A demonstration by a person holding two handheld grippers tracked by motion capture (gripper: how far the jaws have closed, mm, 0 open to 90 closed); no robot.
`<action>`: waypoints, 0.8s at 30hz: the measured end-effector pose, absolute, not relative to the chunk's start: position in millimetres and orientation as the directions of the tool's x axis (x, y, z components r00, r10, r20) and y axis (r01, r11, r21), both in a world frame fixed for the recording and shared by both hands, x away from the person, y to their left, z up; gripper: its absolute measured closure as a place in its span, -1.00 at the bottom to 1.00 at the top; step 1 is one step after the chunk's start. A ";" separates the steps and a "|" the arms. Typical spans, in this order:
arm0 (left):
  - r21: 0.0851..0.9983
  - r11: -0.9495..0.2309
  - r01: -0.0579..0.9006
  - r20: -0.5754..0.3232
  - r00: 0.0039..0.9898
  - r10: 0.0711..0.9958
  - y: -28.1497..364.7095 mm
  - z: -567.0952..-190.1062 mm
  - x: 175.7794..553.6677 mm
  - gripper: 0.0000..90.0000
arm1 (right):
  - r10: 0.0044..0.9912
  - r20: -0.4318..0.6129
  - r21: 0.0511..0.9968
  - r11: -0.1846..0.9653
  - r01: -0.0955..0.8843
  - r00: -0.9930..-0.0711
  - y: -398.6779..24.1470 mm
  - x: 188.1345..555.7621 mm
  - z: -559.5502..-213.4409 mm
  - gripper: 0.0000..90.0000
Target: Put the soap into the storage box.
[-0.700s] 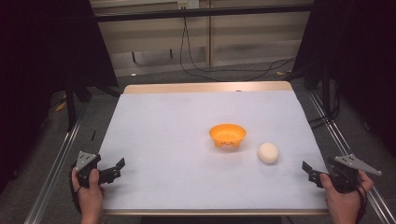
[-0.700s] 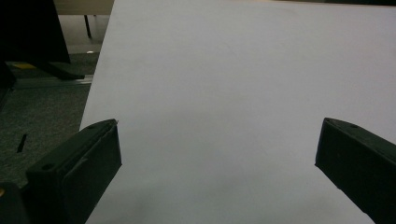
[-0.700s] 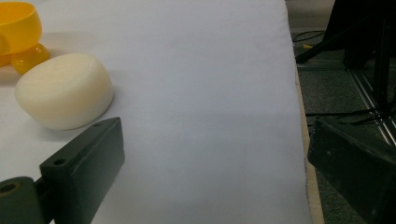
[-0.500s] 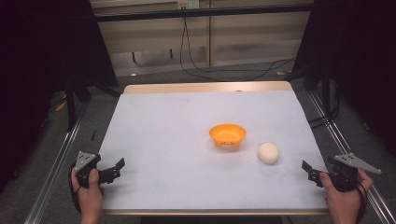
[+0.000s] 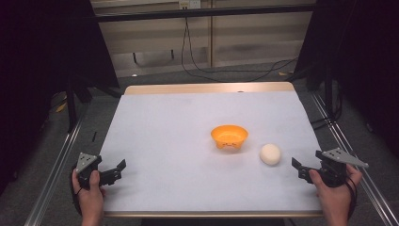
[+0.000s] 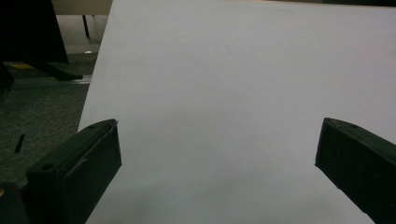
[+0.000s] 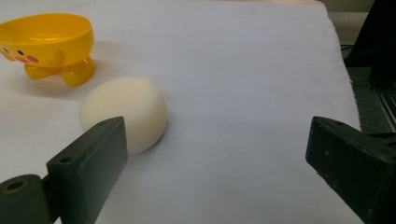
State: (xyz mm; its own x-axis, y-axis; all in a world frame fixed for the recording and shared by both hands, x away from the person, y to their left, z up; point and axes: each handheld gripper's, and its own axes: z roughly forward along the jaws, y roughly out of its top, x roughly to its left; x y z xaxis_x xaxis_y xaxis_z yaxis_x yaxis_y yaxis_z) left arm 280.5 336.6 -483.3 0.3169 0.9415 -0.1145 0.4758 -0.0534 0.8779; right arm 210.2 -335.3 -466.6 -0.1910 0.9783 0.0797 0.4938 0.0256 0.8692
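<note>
Pale cream, egg-shaped ball (image 7: 123, 116), matte and a bit doughy-looking, sat on the white-covered table (image 5: 188, 141) just beside the little orange plastic bowl with stubby feet and a cartoon face (image 7: 49, 44), not touching it. Seemed light, going by looks. Probably soft or at least slightly squashy, though hard to say for sure from the surface alone. No sheen, so likely not slippery, but rounded all over and liable to roll off if nudged from one side. Best bet judged to be a pinch across the widest middle part, jaws square on either side, gentle squeeze only in case of denting.

Right hand-held gripper (image 5: 301, 170) hovered near the ball, at the right front edge of the table, jaws spread wide with nothing between them; in the right gripper view the ball lay off behind the left jaw rather than centred in the gap, so needed lining up first.

Left hand-held gripper (image 5: 115, 170) sat well apart at the left front edge, also gaping wide, nothing in it, just bare white cover ahead.
</note>
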 end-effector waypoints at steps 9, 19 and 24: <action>0.877 -0.055 0.477 -0.111 0.315 0.943 336.6 -483.3 280.6 -1.00 | 0.966 0.107 0.865 0.026 0.501 -0.234 -311.0 220.8 -467.9 -0.87; 0.877 -0.056 0.478 -0.114 0.319 0.941 336.3 -483.4 280.7 -1.00 | 0.957 0.116 0.857 0.039 0.513 -0.266 -292.5 231.9 -474.5 -0.88; 0.877 -0.053 0.477 -0.115 0.317 0.941 336.2 -483.4 280.8 -1.00 | 0.957 0.116 0.856 0.040 0.516 -0.267 -287.1 236.3 -478.1 -0.87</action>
State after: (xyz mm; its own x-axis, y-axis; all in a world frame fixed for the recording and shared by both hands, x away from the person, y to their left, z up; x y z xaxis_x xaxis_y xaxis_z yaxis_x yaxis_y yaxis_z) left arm 280.8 336.2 -483.4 0.3173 0.9413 -0.1153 0.4773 -0.0534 0.8771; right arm 236.3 -287.1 -478.1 -0.2671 0.9567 0.1159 0.5161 0.0405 0.8556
